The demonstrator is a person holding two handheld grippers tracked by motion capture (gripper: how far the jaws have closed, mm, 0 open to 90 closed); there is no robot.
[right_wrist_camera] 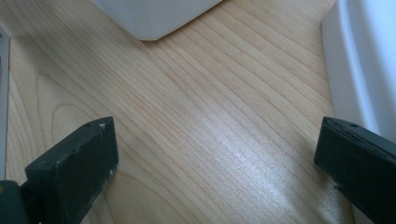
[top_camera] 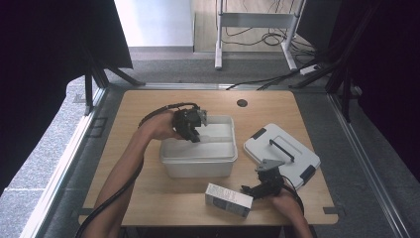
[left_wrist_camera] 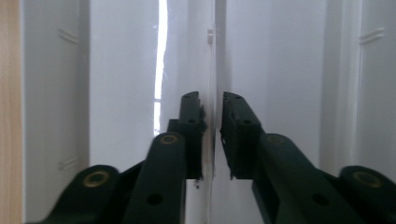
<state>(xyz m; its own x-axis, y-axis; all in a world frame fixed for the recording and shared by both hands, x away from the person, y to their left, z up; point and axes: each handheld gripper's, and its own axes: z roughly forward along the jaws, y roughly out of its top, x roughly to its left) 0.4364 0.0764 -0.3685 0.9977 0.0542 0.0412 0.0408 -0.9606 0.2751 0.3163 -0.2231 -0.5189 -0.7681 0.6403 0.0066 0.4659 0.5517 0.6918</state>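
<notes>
Currently at the bin's rim
Left hand-held gripper [left_wrist_camera: 212, 135] pinches the plastic bin [top_camera: 198, 166] wall; right hand-held gripper [right_wrist_camera: 215, 163] gapes wide over bare worktop [right_wrist_camera: 187, 116].

We see a wooden table [top_camera: 163, 198] with a round black hole [top_camera: 241, 103] near its far edge. Beyond it lie grey carpet [top_camera: 198, 69], a white metal frame [top_camera: 255, 20] and loose cables [top_camera: 257, 81] — black curtains [top_camera: 44, 59] hang at both sides.

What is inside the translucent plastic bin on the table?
The bin looks empty in the high view. The left gripper is clamped on its far-left wall, and gripper and hand hide that corner, so anything small lying there cannot be seen.
</notes>
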